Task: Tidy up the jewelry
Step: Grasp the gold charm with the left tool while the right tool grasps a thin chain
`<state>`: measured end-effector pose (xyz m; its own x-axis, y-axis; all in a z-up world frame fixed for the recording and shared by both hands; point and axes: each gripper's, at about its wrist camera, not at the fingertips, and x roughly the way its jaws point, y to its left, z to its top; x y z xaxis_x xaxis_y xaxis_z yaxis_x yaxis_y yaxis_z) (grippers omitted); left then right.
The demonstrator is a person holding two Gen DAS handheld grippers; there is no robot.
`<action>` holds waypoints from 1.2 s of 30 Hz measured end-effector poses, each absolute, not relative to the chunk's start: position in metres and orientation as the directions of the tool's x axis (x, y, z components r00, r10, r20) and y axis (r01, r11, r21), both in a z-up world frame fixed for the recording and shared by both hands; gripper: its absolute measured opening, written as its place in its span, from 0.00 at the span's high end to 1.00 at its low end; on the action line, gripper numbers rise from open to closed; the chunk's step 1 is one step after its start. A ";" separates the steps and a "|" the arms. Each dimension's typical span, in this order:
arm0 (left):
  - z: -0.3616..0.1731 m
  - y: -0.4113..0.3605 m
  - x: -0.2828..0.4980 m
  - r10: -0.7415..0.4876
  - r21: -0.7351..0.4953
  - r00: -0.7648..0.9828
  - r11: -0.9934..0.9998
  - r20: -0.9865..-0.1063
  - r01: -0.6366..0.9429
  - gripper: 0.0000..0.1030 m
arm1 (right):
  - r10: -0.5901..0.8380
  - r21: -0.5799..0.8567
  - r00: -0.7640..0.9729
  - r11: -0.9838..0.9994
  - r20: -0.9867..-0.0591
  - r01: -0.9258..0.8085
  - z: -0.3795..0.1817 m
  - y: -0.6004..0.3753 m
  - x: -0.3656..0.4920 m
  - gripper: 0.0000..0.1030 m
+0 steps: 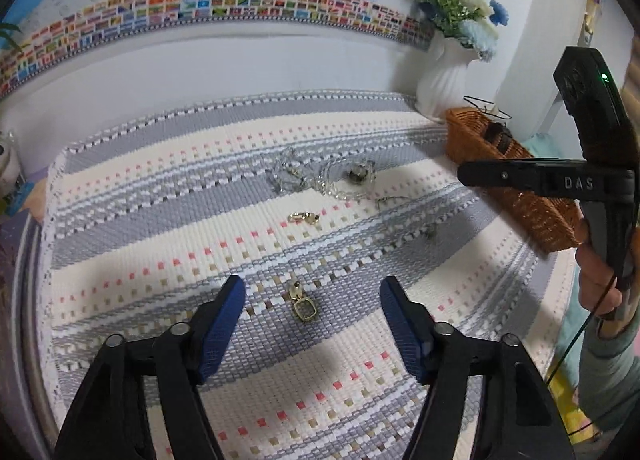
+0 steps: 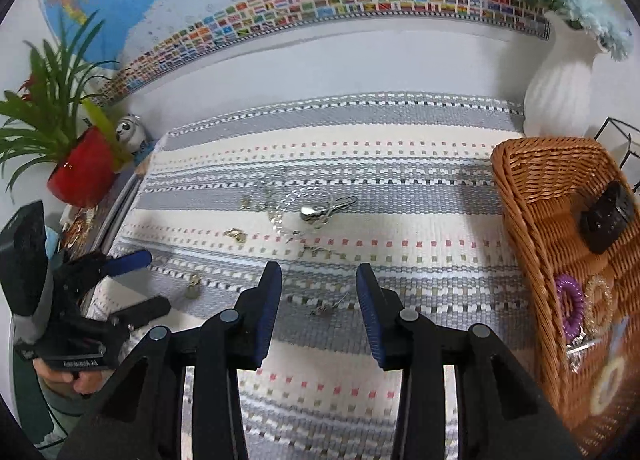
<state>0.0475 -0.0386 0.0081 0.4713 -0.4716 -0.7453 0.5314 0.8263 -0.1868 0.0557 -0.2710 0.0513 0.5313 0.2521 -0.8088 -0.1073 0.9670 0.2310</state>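
Left tongs (image 1: pixel 312 300) gape wide, straddling a gold earring (image 1: pixel 304 306) on the striped mat (image 1: pixel 160 220); right tongs (image 2: pixel 318 292) hang released above a small earring (image 2: pixel 322 309), with the wicker basket (image 2: pixel 520 180) of jewelry just right

- gold square-drop earring (image 1: pixel 303 305); lies flat on the striped mat, near the 6 o'clock edge of the left wrist view
- gold hoop earring (image 1: pixel 303 217); flat, at centre, toward 12 o'clock from the square one, well apart
- tangle of clear beads and silver chains (image 1: pixel 320 176); heaped toward 12 o'clock of the hoop
- silver clip (image 2: pixel 326 207); lying across the beads
- wicker basket (image 2: pixel 532 196) at 3 o'clock; holds a purple coil ring (image 2: pixel 570 306), a glittery ring (image 2: pixel 599 302) and a dark clip (image 2: pixel 606 220)
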 end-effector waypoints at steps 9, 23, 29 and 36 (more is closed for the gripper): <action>-0.015 -0.033 0.059 -0.493 -0.254 0.433 0.828 -0.755 0.499 0.40 | 0.240 0.223 0.474 0.970 -0.847 -0.093 0.022 -0.276 0.075 0.59; -0.021 -0.046 0.054 -0.449 -0.177 0.458 0.835 -0.768 0.522 0.40 | 0.208 0.170 0.440 0.977 -0.874 -0.125 -0.005 -0.252 0.052 0.59; -0.022 -0.044 0.055 -0.454 -0.184 0.457 0.834 -0.765 0.520 0.40 | 0.162 0.115 0.467 0.985 -0.869 -0.128 -0.006 -0.243 0.055 0.60; -0.023 -0.050 0.053 -0.423 -0.137 0.476 0.840 -0.771 0.525 0.40 | 0.067 -0.005 0.510 0.990 -0.857 -0.138 -0.007 -0.229 0.053 0.84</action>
<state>0.0527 -0.0498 -0.0227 0.4764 -0.4229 -0.7708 0.5248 0.8402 -0.1366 0.0525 -0.2294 -0.0073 0.5104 0.0669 -0.8573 -0.1376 0.9905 -0.0046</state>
